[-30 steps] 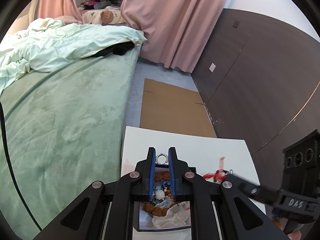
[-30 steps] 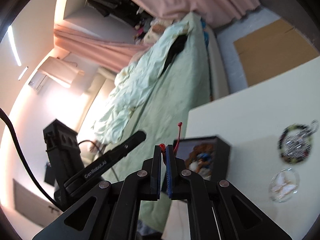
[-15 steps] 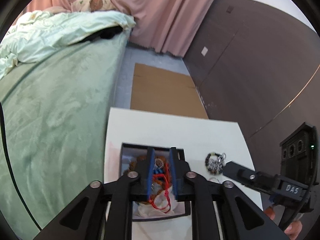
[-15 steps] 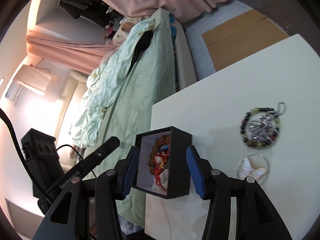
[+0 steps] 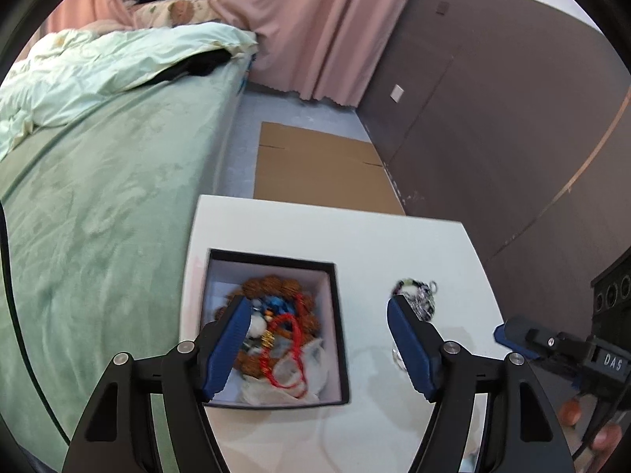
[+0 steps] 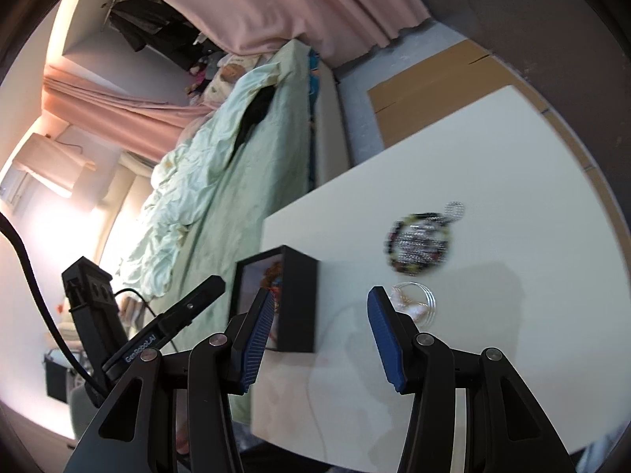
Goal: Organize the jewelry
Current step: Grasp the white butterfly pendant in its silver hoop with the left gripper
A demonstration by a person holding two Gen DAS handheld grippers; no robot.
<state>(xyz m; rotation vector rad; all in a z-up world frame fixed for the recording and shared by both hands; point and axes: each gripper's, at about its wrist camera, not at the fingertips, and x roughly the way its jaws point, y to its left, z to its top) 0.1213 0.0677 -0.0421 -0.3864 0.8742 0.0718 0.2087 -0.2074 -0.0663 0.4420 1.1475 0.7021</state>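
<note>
Free room on the tabletop (image 5: 355,232)

Behind the black box (image 5: 337,315) the surface is bare; at its right side the beaded bracelet (image 6: 418,242) and the wire ring (image 6: 418,301) lie in the way.

A green bed (image 5: 98,205) with a rumpled quilt (image 5: 98,67), pink curtains (image 5: 315,27), flattened cardboard (image 5: 319,165).

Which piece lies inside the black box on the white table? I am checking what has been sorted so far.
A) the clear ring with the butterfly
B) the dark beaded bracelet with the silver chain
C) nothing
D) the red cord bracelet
D: the red cord bracelet lies in the black box on top of brown beads, while the dark beaded bracelet and the butterfly ring sit out on the white table.
</note>
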